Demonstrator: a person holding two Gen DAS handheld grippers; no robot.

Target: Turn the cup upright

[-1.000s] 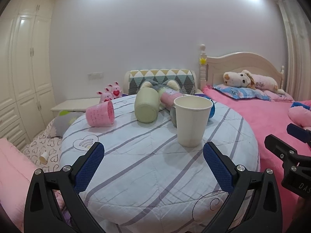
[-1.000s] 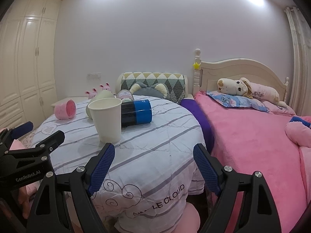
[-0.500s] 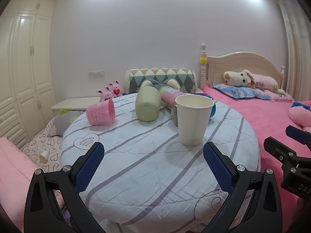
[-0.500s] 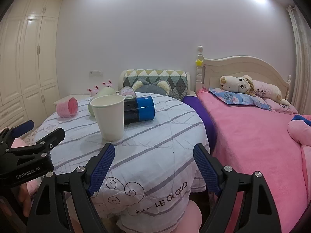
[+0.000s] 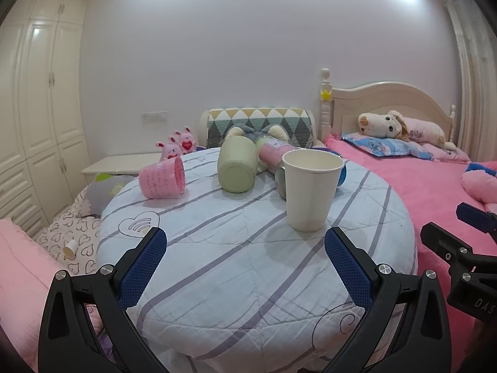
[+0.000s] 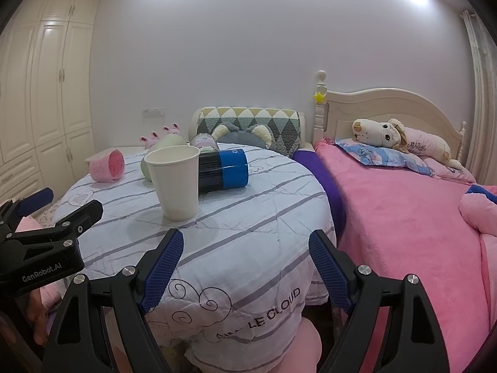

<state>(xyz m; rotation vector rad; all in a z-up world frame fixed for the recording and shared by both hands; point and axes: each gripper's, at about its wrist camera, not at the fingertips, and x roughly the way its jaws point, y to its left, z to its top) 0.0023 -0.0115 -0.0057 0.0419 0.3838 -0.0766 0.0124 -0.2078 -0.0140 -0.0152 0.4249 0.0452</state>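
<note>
A white paper cup (image 5: 310, 189) stands upright, mouth up, on the round table with a striped cloth (image 5: 236, 267); it also shows in the right wrist view (image 6: 177, 183). A pink cup (image 5: 163, 178) lies on its side at the left. A pale green cup (image 5: 236, 164), a pink-labelled cup (image 5: 275, 152) and a black-and-blue cup (image 6: 222, 171) lie on their sides behind it. My left gripper (image 5: 245, 258) is open and empty, short of the white cup. My right gripper (image 6: 245, 264) is open and empty over the table's near edge.
A pink bed (image 6: 403, 217) with a plush dog (image 6: 385, 133) lies to the right. A patterned cushion (image 5: 261, 124) and pink toy rabbits (image 5: 178, 146) are behind the table. White wardrobes (image 5: 37, 118) stand at the left. A small paper cup (image 5: 70, 248) lies on bedding at the lower left.
Both views have drifted very slightly. The cups have not moved and both grippers stay open.
</note>
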